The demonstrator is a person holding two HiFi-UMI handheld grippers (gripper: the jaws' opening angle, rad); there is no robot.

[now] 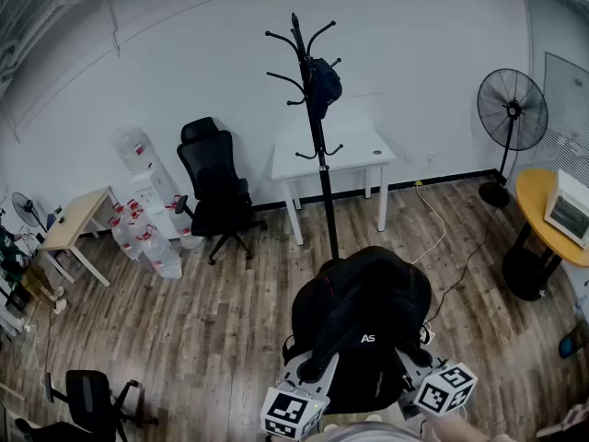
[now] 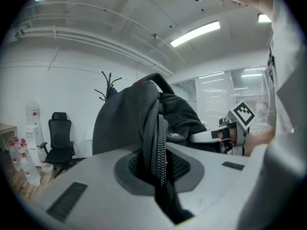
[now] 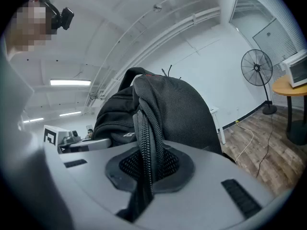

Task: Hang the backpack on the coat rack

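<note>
The black backpack [image 1: 368,311] bore white letters "AS"; the left gripper [image 2: 156,164] and right gripper [image 3: 144,169] each had fingers clamped on its zippered edge.

Bare wood floor [image 1: 239,320] between me and the coat rack [image 1: 324,191]: the straight approach is open. A white table [image 1: 342,150] stands just behind the pole and closes off the far side. Office chair [image 1: 216,191] and water bottles [image 1: 147,242] crowd the left. A cable [image 1: 442,231] trails over the boards on the right. A dark hanging item [image 1: 324,81] takes one upper hook; the upper left hooks [image 1: 279,38] are free.
</note>
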